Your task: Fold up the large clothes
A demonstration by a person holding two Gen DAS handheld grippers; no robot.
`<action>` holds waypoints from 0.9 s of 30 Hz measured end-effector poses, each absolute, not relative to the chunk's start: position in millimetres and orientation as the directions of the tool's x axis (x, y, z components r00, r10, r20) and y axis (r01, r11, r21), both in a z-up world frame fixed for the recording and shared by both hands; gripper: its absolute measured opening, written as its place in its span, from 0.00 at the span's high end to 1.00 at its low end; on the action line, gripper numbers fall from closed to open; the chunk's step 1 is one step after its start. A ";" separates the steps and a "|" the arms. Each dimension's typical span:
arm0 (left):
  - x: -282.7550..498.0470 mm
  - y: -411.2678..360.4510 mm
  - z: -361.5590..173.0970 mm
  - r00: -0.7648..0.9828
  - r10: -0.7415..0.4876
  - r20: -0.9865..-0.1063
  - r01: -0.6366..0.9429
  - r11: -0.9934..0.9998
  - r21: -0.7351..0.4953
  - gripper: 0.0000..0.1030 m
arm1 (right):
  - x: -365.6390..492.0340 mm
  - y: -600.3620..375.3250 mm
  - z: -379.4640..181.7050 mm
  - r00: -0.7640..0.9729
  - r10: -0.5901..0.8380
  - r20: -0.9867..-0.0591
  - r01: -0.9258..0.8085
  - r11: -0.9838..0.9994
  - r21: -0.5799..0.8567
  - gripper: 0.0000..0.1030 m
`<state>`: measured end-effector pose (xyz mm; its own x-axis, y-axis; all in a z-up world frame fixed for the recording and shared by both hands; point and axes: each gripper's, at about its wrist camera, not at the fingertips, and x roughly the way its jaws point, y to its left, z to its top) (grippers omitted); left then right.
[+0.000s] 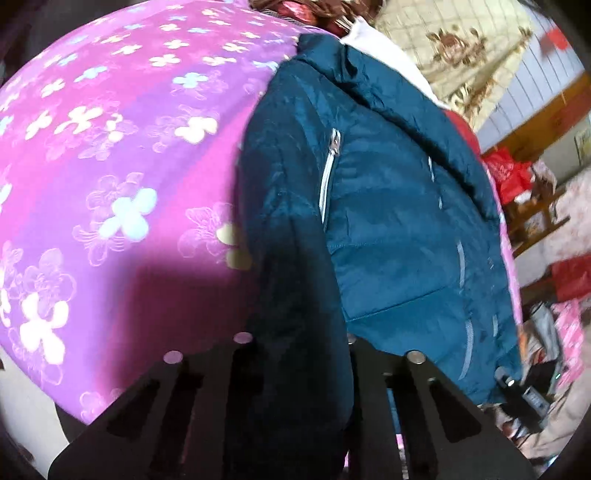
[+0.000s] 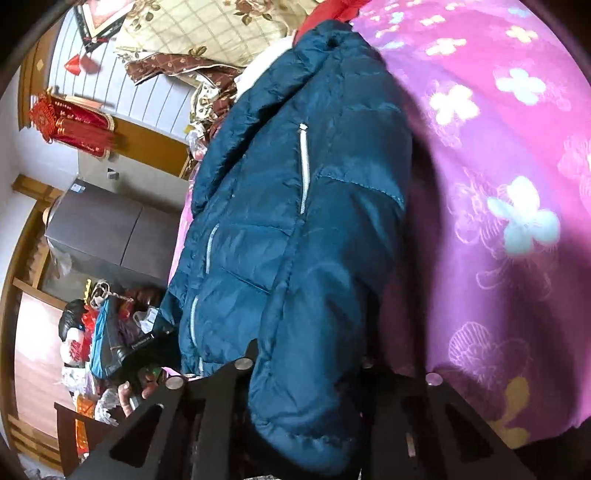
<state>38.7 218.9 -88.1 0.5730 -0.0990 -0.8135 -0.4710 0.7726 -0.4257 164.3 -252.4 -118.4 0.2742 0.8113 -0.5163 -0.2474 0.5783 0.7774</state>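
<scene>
My left claw (image 1: 295,369) and right claw (image 2: 306,387) are each clamped on a sleeve of the blue padded jacket (image 1: 388,221). The jacket looks soft, light and slick, so I judge the sleeve cuffs and hem the safest grips.

A pink and purple flowered bedspread (image 1: 110,166) covers the bed, with a cream floral quilt (image 2: 207,29) bunched beyond it, a grey cabinet (image 2: 110,232) and red hanging ornaments (image 2: 70,125) nearby.
</scene>
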 end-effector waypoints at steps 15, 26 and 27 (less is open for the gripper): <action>-36.8 203.1 5.7 0.734 -0.057 -0.677 -0.375 0.796 -0.474 0.93 | 103.6 -279.3 -27.2 0.346 0.829 -0.440 -0.436 0.557 0.707 0.88; -35.5 196.6 36.5 0.767 0.032 -0.641 -0.379 0.829 -0.412 0.92 | 124.6 -276.5 6.5 0.396 0.809 -0.434 -0.469 0.584 0.662 0.88; -29.9 197.4 40.9 0.770 0.040 -0.637 -0.378 0.833 -0.405 0.92 | 132.9 -272.2 14.3 0.407 0.805 -0.431 -0.478 0.590 0.650 0.88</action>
<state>-29.9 197.4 40.9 0.7700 0.0399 -0.6368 -0.3778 0.8328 -0.4047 132.9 -272.2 14.3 0.4075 0.8051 -0.4311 -0.4783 0.5903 0.6502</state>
